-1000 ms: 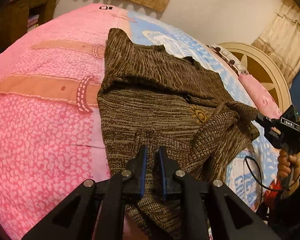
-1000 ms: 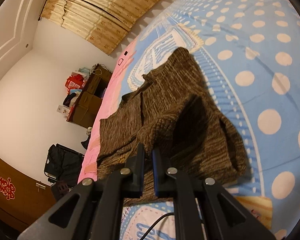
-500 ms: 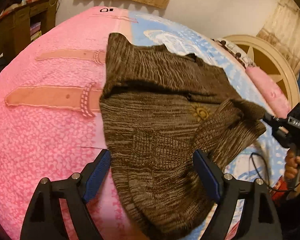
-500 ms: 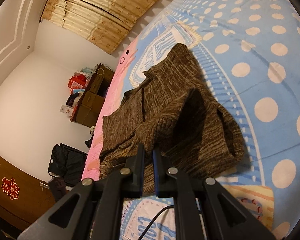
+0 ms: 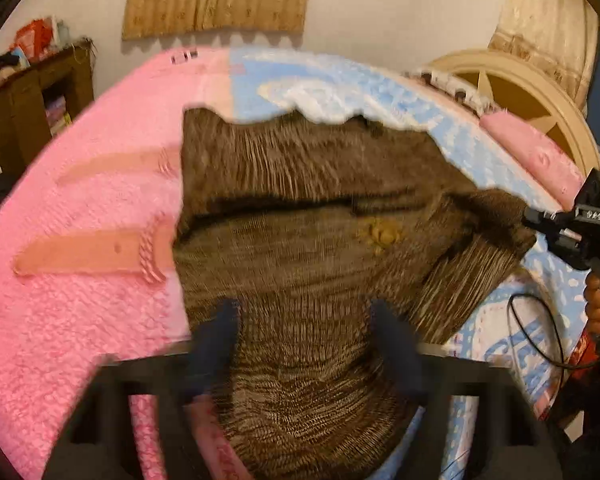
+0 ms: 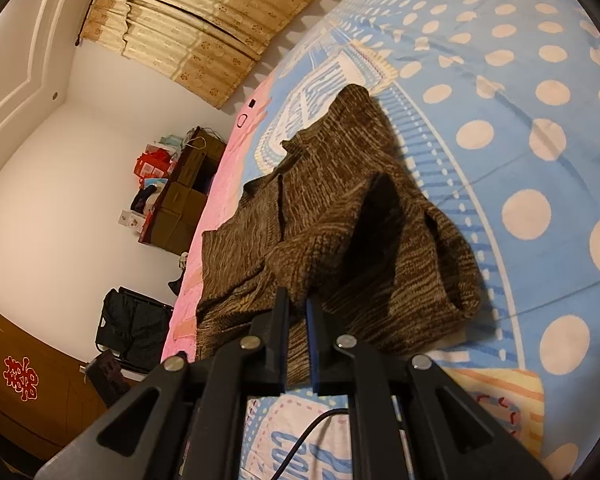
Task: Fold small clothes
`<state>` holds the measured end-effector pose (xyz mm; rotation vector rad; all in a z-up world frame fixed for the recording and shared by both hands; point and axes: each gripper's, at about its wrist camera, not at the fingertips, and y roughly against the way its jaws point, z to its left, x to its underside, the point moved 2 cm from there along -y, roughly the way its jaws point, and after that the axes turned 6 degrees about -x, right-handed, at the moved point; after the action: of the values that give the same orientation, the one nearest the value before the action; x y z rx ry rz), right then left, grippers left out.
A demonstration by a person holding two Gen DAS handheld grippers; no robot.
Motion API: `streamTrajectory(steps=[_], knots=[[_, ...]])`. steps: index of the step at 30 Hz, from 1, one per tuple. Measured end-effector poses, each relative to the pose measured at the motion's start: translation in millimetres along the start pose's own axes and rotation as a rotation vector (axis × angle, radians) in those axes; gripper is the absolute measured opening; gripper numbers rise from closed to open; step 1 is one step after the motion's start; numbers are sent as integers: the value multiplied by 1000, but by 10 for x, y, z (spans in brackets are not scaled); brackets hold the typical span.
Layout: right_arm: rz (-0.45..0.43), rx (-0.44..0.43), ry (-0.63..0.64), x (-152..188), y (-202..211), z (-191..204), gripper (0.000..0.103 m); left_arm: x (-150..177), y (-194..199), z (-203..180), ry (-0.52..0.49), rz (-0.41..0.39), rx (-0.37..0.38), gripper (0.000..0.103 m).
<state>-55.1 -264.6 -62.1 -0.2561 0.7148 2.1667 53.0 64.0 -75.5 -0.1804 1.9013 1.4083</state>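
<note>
Right tool point(image 6: 298, 312) pinches the sweater's point(image 6: 340, 216) lifted near edge.

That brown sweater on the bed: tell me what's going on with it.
A person is folding the brown knit sweater on the bed with two handheld tools. The right tool is shut on a raised fold of the knit. The left tool is open over the near end, gripping nothing.
</note>
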Motion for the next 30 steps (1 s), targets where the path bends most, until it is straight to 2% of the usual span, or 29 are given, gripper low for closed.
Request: streamTrajectory(steps=[1, 7, 10, 15, 20, 21, 22, 23, 25, 28, 30], knots=[[1, -1, -2, 11, -3, 0, 12, 27, -77, 11, 9, 38, 5, 28], [12, 5, -5, 24, -25, -20, 12, 82, -42, 27, 31, 51, -35, 28], [9, 3, -8, 22, -14, -31, 12, 84, 53, 11, 16, 33, -108, 28], [20, 4, -21, 40, -42, -71, 12, 134, -30, 46, 33, 35, -82, 31], [23, 2, -29, 68, -30, -92, 12, 141, -29, 16, 28, 28, -93, 33], [21, 1, -30, 67, -21, -96, 12, 154, -28, 2, 20, 24, -99, 31], [18, 1, -30, 66, -12, -96, 12, 165, -30, -14, 11, 18, -122, 21], [16, 1, -31, 67, -7, -92, 12, 168, -33, -24, 5, 15, -147, 15], [12, 0, -34, 65, -5, -92, 12, 157, -35, -3, 20, 21, -137, 8], [10, 1, -27, 74, 8, -79, 12, 112, -18, 47, 61, 33, -107, 7], [-6, -4, -20, 77, 47, -44, 12, 72, 122, 41, 69, -23, -122, 7]])
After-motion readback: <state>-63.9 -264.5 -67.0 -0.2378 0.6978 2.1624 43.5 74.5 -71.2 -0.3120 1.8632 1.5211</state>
